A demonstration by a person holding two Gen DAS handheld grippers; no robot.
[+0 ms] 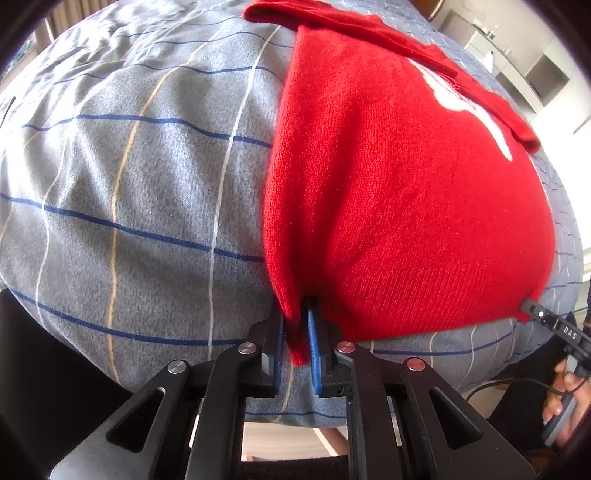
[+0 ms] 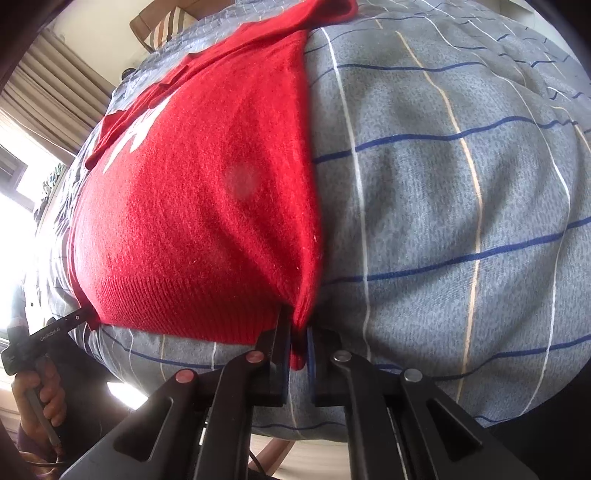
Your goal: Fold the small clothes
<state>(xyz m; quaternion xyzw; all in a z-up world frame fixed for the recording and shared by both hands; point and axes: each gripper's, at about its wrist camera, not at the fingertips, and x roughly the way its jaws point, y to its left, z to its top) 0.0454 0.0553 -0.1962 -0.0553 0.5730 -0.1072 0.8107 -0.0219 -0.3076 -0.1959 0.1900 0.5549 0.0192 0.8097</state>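
Lying flat on the grey plaid bedspread (image 1: 129,177), the red knit sweater (image 1: 406,206) ran its long axis straight away from both claws, hem nearest. The left gripper (image 1: 297,347) had one hem corner between barely parted jaws, the right gripper (image 2: 297,354) the other, pads seemingly slackening. Both hands sat equally near; a sleeve (image 1: 369,33) lay folded across the far end.
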